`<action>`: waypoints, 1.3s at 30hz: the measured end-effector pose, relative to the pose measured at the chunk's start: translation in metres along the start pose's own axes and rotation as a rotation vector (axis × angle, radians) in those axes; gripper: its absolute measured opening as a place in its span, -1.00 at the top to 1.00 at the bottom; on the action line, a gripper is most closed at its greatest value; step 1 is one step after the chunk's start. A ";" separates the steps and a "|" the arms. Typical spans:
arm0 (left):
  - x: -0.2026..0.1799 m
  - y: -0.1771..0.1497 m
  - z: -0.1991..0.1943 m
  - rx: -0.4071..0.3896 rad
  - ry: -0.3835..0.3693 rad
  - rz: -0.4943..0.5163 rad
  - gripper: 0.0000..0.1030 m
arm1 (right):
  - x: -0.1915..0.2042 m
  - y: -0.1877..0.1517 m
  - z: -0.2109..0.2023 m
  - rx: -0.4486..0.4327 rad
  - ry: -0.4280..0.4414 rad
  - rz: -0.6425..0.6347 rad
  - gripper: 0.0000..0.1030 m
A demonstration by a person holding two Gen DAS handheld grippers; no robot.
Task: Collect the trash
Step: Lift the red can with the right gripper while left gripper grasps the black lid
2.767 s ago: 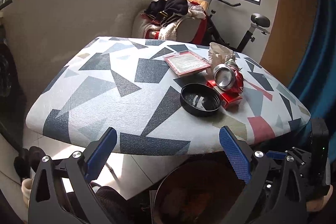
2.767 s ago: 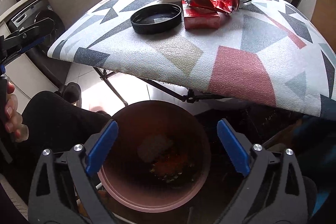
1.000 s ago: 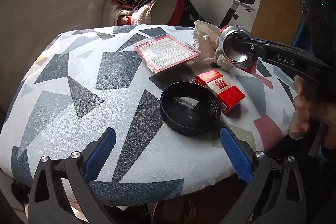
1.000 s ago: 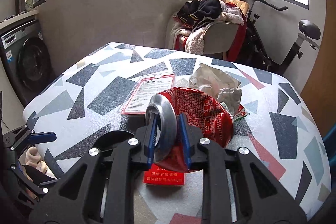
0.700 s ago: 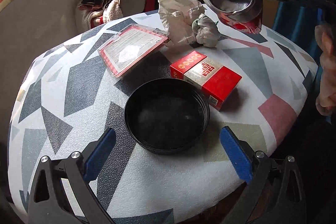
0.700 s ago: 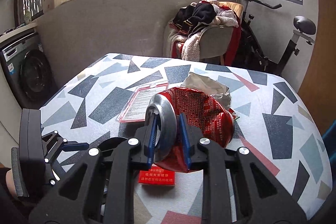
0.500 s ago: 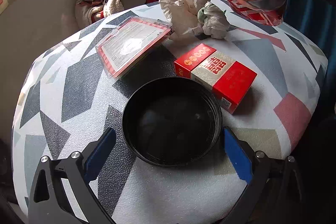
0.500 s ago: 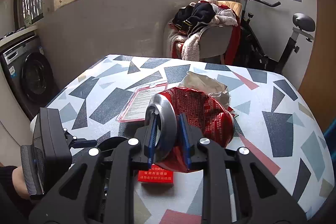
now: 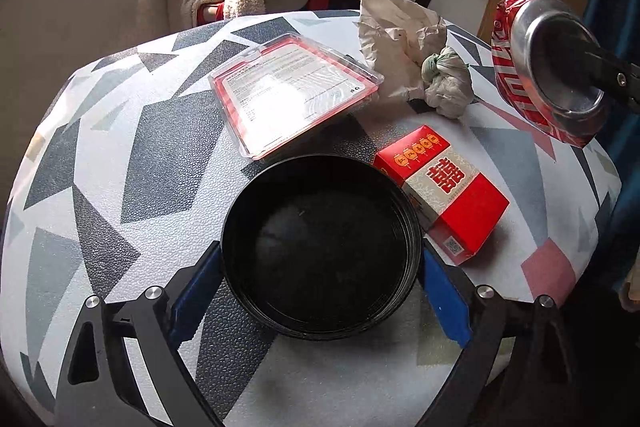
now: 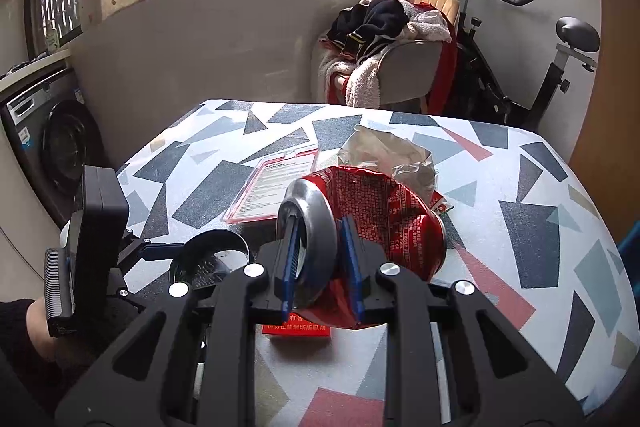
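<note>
My left gripper [image 9: 320,275] is open, its blue pads on either side of a round black lid [image 9: 320,247] lying on the patterned table [image 9: 120,155]; I cannot tell if they touch it. My right gripper [image 10: 318,247] is shut on a crushed red can [image 10: 380,211], held above the table; the can also shows at the right of the left wrist view [image 9: 548,67]. A red box [image 9: 444,187], a clear plastic package [image 9: 292,91], crumpled paper [image 9: 396,27] and a wadded tissue [image 9: 448,83] lie on the table.
A chair piled with clothes [image 10: 392,39] and an exercise bike [image 10: 520,67] stand behind the table. A washing machine [image 10: 44,143] is at the left. The left gripper's body [image 10: 88,251] shows at the left of the right wrist view.
My left gripper moved forward over the table until its open fingers flank the black lid. My right gripper closed on the red can and lifted it off the red box.
</note>
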State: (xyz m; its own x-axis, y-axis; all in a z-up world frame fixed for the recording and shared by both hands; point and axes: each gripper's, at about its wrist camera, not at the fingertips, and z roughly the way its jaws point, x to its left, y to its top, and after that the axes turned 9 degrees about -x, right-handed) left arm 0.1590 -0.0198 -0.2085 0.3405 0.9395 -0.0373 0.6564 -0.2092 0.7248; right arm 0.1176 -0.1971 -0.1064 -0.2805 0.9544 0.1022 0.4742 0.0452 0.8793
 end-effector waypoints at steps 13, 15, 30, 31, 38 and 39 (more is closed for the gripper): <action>0.008 -0.007 -0.084 -0.148 -0.011 -0.098 -0.76 | 0.009 -0.006 -0.033 -0.003 0.000 -0.005 0.53; 0.008 -0.012 -0.095 -0.163 -0.005 -0.101 -0.76 | 0.012 -0.009 -0.039 0.001 0.001 -0.004 0.53; 0.002 -0.044 -0.151 -0.209 0.000 -0.129 -0.76 | 0.025 -0.038 -0.076 0.023 0.015 0.023 0.53; 0.001 -0.045 -0.154 -0.210 0.000 -0.130 -0.76 | 0.026 -0.040 -0.079 0.023 0.018 0.027 0.53; -0.003 -0.058 -0.169 -0.218 0.009 -0.125 -0.76 | 0.035 -0.058 -0.096 0.046 0.049 0.039 0.53; -0.003 -0.060 -0.171 -0.218 0.010 -0.125 -0.76 | 0.037 -0.061 -0.098 0.053 0.057 0.039 0.53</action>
State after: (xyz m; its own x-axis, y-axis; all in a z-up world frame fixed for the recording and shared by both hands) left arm 0.0037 0.0363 -0.1338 0.2583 0.9574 -0.1294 0.5314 -0.0290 0.8466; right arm -0.0033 -0.1936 -0.1113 -0.3072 0.9375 0.1637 0.5285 0.0250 0.8486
